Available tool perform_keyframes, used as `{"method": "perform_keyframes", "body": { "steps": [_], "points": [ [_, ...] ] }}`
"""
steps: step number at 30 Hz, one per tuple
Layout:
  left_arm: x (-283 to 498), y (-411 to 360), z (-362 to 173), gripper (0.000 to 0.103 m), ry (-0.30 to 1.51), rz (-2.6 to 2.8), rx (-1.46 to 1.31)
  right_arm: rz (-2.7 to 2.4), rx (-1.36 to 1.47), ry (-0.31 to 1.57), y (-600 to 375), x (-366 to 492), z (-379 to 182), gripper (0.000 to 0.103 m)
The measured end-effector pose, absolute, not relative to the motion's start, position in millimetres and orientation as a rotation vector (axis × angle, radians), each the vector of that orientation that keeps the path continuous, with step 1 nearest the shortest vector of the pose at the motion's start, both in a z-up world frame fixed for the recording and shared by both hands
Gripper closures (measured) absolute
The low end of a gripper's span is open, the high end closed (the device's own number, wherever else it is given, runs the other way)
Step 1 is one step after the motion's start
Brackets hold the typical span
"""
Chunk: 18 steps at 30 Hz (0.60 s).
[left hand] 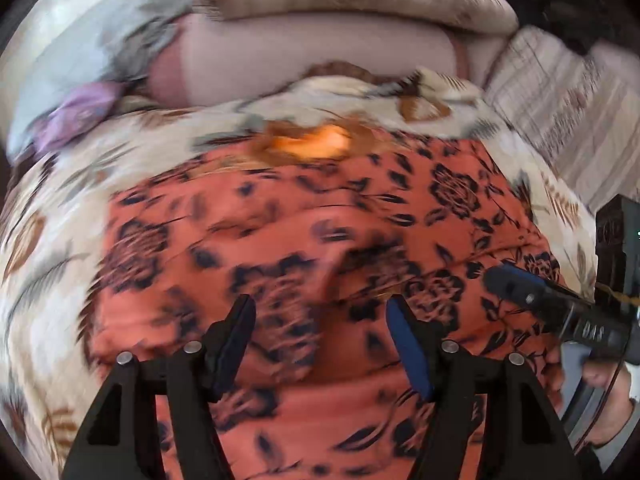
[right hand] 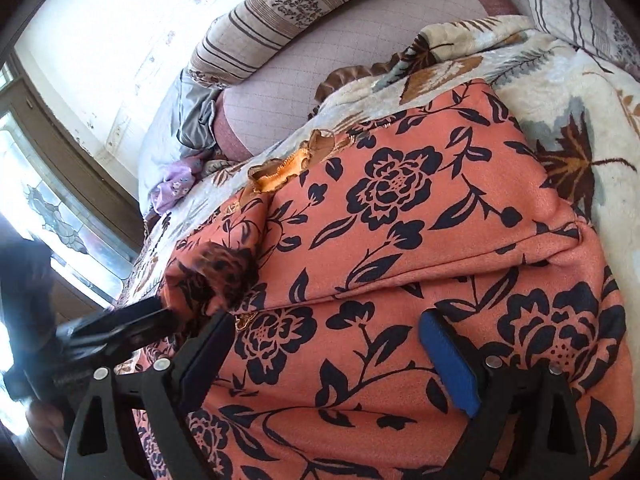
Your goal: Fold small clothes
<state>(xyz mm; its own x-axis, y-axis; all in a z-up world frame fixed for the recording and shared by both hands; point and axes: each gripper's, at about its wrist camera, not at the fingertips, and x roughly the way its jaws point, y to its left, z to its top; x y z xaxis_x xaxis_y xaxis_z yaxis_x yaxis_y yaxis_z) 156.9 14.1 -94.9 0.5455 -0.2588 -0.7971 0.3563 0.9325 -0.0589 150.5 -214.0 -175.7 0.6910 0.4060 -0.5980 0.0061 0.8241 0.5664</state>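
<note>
An orange garment with a black flower print (left hand: 304, 232) lies spread on a leaf-patterned blanket (left hand: 52, 208). My left gripper (left hand: 320, 308) hovers just over it with jaws wide apart and nothing between them. In the right wrist view the same garment (right hand: 400, 220) fills the middle, and a fold of it (right hand: 208, 276) bunches against the left gripper's fingertips (right hand: 160, 316); whether they pinch it I cannot tell. My right gripper (right hand: 324, 328) is open and empty over the garment. It also shows in the left wrist view (left hand: 516, 284) at the right, resting on the cloth.
Striped pillows (right hand: 256, 28) and a pink quilted mattress (right hand: 328, 64) lie behind the blanket. A grey cloth (right hand: 196, 120) and a purple one (right hand: 176, 184) sit at the far left. A window (right hand: 60, 216) is at the left.
</note>
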Motion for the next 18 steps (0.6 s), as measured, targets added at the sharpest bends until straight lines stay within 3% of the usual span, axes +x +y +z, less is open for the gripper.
{"method": "perform_keyframes", "body": {
  "steps": [5,9,12,14,18],
  "points": [
    [140.2,112.3,-88.3,0.019,0.827,-0.207,-0.117,0.226,0.456,0.747,-190.9,150.8,-121.7,0.008],
    [158.4,169.5,-111.5,0.019,0.882,-0.113,-0.366,0.356,-0.02,0.735,-99.6,167.4,-77.9,0.008],
    [166.0,195.4,-121.0,0.019,0.87,-0.091,-0.487,0.443,-0.587,0.754,-5.8,173.5,-92.9,0.01],
    [169.3,203.6,-124.4,0.019,0.85,-0.086,-0.527,0.482,-0.821,0.746,34.1,170.7,-111.2,0.01],
    [183.6,207.2,-124.0,0.019,0.802,-0.085,-0.54,0.544,-0.504,0.849,53.7,198.3,-95.4,0.01]
  ]
}}
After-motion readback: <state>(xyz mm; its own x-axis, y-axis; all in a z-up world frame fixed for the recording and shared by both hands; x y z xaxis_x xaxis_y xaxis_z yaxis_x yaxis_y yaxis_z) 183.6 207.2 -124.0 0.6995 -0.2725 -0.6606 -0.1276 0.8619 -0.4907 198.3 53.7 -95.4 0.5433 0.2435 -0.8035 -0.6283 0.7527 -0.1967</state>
